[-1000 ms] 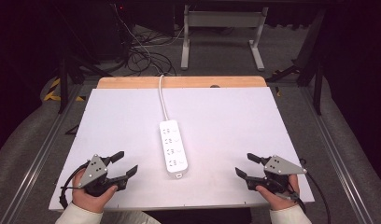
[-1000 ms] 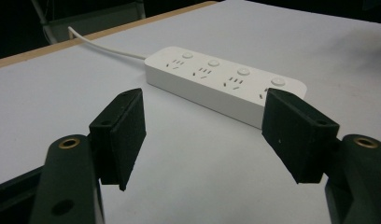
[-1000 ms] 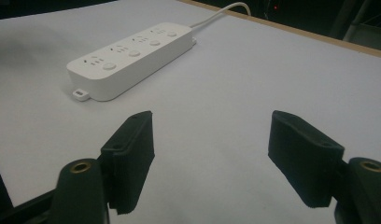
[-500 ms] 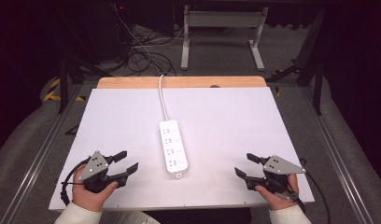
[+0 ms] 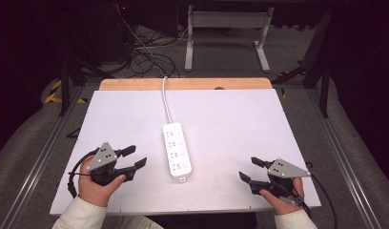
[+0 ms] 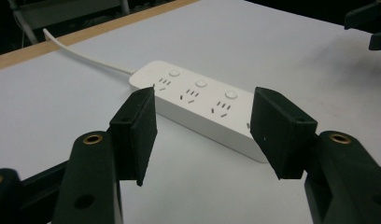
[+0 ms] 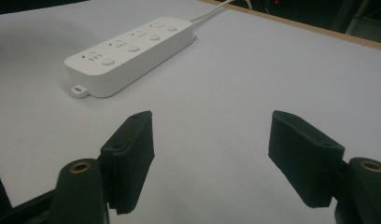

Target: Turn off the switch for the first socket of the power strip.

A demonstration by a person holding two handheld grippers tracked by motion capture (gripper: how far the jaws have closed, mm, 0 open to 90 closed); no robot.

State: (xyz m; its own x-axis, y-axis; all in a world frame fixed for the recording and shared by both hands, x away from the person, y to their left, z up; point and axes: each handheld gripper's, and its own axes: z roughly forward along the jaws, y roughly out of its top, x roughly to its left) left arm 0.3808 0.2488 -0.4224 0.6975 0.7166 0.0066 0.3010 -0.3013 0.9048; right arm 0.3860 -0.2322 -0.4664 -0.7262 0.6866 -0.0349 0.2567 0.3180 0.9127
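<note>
One white power strip (image 5: 177, 153) lies flat mid-worktop (image 5: 230, 124), cord (image 5: 166, 100) running to the far edge. We've got the left tool (image 5: 134, 157) just beside it, jaws partway apart and just been closing on nothing. Our right tool (image 5: 250, 169) sits well apart, jaws wide, empty.

On the white tabletop (image 5: 230, 124), only the white plastic four-socket power strip (image 5: 177, 151) and its white cable (image 5: 166, 102) block your way, lying down the middle; either side of them you have bare surface.
</note>
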